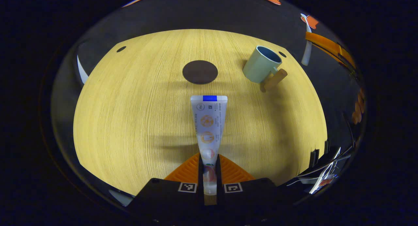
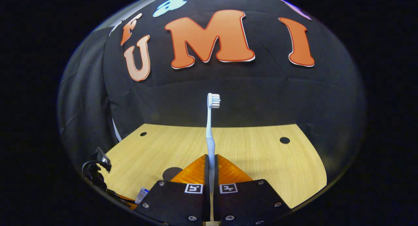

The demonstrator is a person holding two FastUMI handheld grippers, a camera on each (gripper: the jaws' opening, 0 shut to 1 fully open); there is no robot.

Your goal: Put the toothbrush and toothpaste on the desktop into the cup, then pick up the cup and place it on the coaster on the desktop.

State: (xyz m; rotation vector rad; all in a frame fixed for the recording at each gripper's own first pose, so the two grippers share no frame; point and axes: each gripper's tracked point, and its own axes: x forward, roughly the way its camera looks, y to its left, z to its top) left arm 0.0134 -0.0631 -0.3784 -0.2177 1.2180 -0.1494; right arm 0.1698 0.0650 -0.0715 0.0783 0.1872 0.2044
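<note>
My left gripper [image 1: 209,158] is shut on a white toothpaste tube [image 1: 209,121], which sticks out forward over the wooden desktop [image 1: 130,115] with its flat crimped end farthest away. Beyond it lies a dark round coaster [image 1: 200,72]. A pale green cup [image 1: 261,67] with a wooden handle [image 1: 274,79] stands to the coaster's right, its mouth empty. My right gripper [image 2: 211,159] is shut on the handle of a white toothbrush [image 2: 210,134], bristles up against the wall. From the left gripper view, that toothbrush [image 1: 307,49] and the right gripper's orange fingers [image 1: 329,46] hang high at the right, beyond the cup.
The desktop [image 2: 261,154] has small dark holes near its far corners [image 2: 284,140]. An edge of the coaster [image 2: 170,173] shows at the lower left of the right gripper view, beside a black cable [image 2: 93,170]. A hand [image 1: 359,105] shows at the right edge.
</note>
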